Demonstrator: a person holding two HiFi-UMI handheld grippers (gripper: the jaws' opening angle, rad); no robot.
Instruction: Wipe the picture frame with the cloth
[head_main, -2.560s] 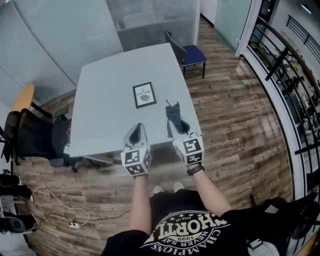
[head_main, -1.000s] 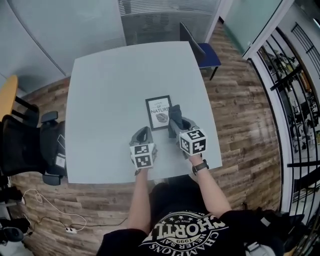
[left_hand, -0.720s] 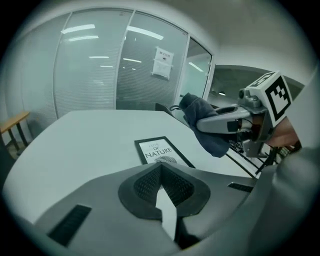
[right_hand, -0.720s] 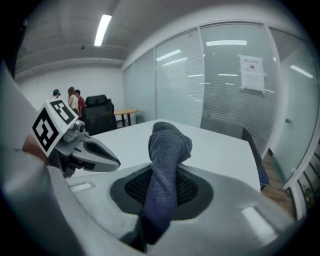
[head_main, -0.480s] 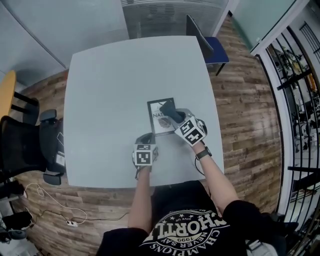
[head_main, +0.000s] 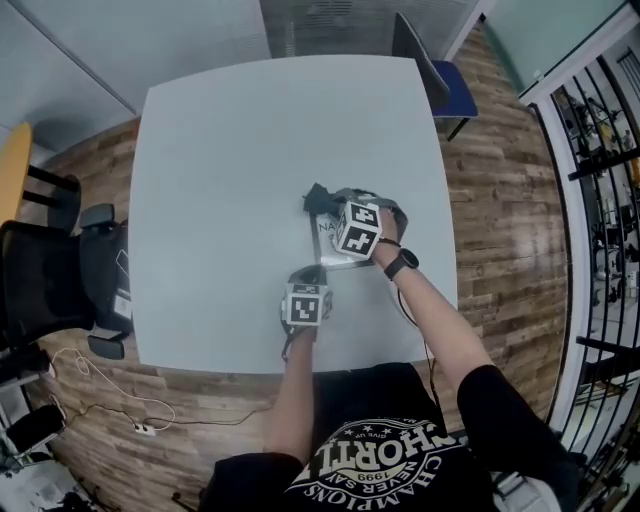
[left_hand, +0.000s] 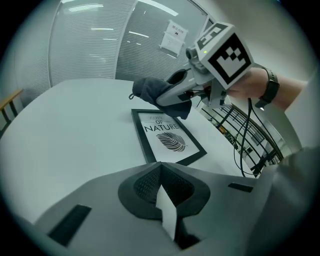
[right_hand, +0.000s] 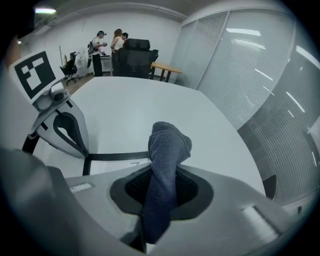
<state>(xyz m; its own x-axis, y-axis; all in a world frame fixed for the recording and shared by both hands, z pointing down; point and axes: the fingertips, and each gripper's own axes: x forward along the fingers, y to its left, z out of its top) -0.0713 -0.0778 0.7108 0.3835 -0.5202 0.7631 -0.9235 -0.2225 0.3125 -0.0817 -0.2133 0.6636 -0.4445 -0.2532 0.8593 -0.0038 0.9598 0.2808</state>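
Note:
A black-edged picture frame (head_main: 326, 238) with a leaf print lies flat on the grey table (head_main: 220, 150); its print (left_hand: 167, 138) shows plainly in the left gripper view. My right gripper (head_main: 328, 207) is shut on a dark grey cloth (head_main: 317, 197), and the cloth's bunched end (right_hand: 168, 146) hangs over the frame's far left corner. The gripper's marker cube hides part of the frame in the head view. My left gripper (head_main: 309, 274) is shut with nothing in it, at the frame's near edge; its side (right_hand: 57, 117) appears in the right gripper view.
A blue chair (head_main: 447, 84) stands at the table's far right corner and a black office chair (head_main: 45, 285) at its left. A black railing (head_main: 600, 150) runs along the right. People (right_hand: 111, 43) stand far off. Cables (head_main: 110, 405) lie on the wooden floor.
My right gripper has swung left with the cloth, from beside the frame to over its far corner. My left gripper has come forward to the frame's near edge.

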